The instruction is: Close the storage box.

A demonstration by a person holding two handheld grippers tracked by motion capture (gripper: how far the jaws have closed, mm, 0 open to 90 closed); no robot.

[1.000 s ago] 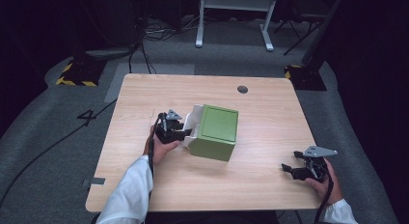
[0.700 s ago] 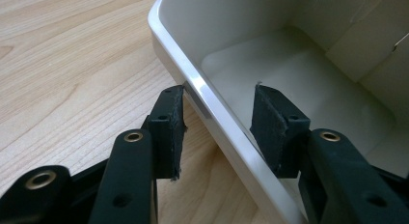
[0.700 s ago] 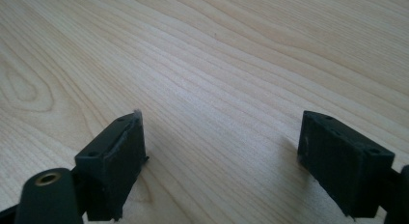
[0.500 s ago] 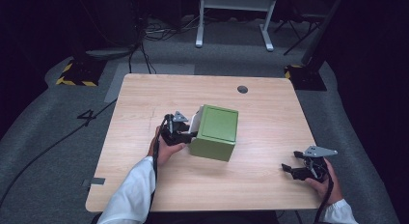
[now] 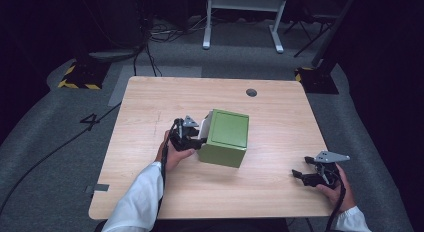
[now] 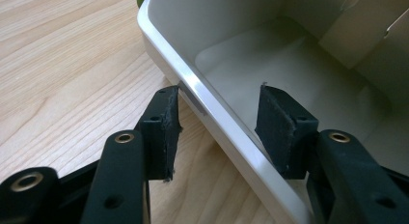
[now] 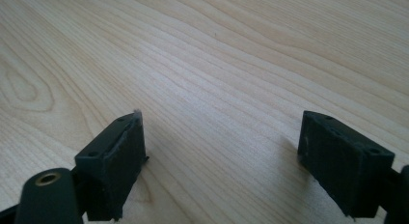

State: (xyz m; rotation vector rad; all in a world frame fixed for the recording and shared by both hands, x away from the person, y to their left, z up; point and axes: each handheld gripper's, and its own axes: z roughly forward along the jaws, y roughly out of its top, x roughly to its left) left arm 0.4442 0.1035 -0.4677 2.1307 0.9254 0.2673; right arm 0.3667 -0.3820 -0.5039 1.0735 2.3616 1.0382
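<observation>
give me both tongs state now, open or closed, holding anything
Left tongs: open, jaws straddling the white rim of the green box, not clamped.
Right tongs: open, holding nothing, over bare table.

Your left gripper (image 5: 192, 137) straddles the box (image 5: 226, 137) rim, fingers (image 6: 161, 132) parted; your right gripper (image 5: 309, 173) rests open, well right of it.

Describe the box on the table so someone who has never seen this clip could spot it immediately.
Start at the light wooden table and look near its middle. The green box sits there, lying on its side with its white-lined opening facing the left tool. It is the table's one coloured thing; the right tool sits well apart.
</observation>
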